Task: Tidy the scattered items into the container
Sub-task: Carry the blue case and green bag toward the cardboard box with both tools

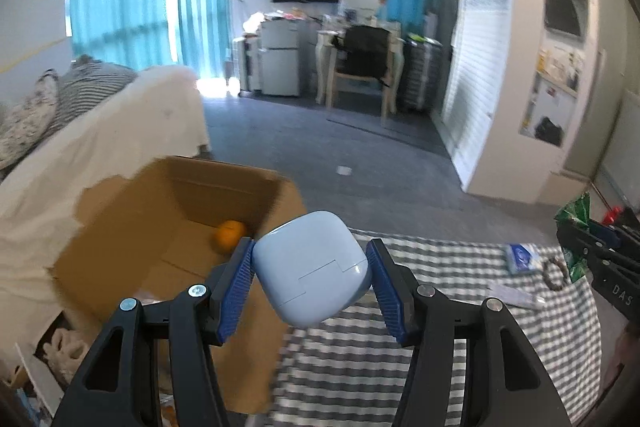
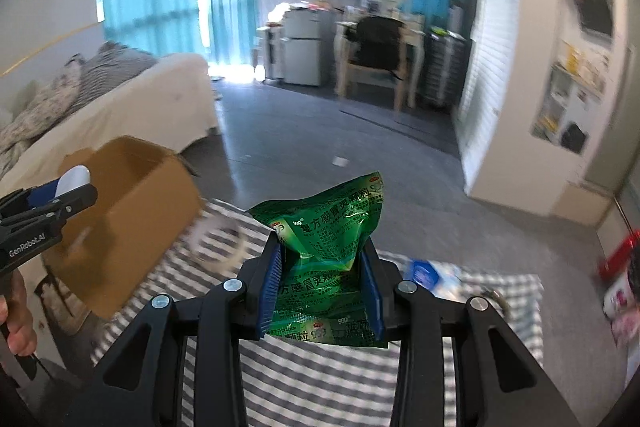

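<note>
Left tongs (image 1: 311, 269) clamped on pale-blue case (image 1: 310, 267); right tongs (image 2: 324, 283) clamped on green sachet (image 2: 332, 247). Carry over cardboard box (image 1: 120, 227) beyond worktop's left edge, release low, 1 at a time.

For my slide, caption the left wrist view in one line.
Left gripper clamps a pale blue case beside the open cardboard box holding an orange.

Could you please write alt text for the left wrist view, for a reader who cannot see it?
The left tool grips a pale blue case beside an open cardboard box holding an orange. A checked cloth lies below.
</note>
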`<state>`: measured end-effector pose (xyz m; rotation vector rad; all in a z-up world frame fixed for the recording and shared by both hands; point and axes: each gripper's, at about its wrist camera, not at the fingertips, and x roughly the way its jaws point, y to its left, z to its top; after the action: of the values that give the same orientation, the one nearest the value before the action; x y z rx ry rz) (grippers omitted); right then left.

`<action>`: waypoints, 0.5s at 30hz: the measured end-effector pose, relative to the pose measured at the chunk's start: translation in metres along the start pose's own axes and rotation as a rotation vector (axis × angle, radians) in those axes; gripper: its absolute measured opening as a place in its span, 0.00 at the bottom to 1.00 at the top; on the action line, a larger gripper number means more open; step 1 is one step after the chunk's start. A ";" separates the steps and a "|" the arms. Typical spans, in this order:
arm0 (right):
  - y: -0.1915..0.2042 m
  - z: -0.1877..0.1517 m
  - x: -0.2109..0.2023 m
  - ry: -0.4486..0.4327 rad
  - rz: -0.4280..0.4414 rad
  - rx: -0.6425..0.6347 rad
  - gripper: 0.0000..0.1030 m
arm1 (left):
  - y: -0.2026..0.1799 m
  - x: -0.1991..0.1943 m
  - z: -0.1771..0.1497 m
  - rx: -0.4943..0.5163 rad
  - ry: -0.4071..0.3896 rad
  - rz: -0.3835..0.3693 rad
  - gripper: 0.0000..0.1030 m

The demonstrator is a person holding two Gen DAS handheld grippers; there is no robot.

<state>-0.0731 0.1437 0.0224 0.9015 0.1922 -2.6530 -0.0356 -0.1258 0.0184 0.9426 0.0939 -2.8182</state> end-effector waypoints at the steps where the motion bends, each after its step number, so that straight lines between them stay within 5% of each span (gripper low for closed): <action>1: 0.013 0.005 0.003 -0.006 0.018 -0.019 0.35 | 0.010 -0.002 0.001 -0.007 -0.004 0.014 0.56; 15: 0.142 0.046 0.036 -0.043 0.222 -0.180 0.35 | 0.119 0.009 -0.007 -0.117 0.030 0.202 0.56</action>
<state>-0.0765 -0.0097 0.0338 0.7600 0.2968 -2.4037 -0.0175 -0.2437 0.0064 0.9130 0.1561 -2.5847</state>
